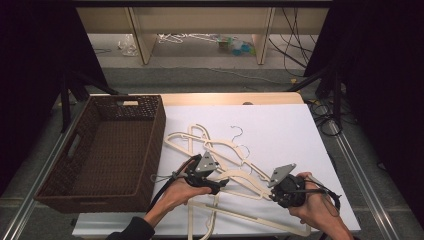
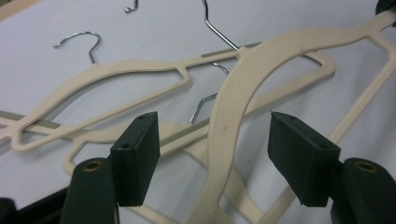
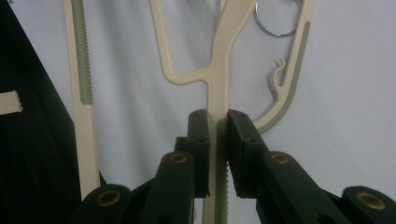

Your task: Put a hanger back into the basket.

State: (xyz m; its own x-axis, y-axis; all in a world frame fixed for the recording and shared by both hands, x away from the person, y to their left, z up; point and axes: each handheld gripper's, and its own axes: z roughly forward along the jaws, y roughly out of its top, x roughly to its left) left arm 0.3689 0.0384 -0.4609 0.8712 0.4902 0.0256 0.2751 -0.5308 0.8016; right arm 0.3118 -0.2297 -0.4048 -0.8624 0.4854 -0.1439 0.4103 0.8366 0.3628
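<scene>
Hanger: cream plastic, its bar pinched in the right gripper, over the table's near edge
Right gripper: pressed tight on that bar
Left gripper: spread – hanger arm between the pads, untouched
Pile: more hangers tangled on the white table
Basket: brown wicker – left of the pile

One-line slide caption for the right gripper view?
Right gripper clamped on a cream hanger's arm above the white table cover.
</scene>
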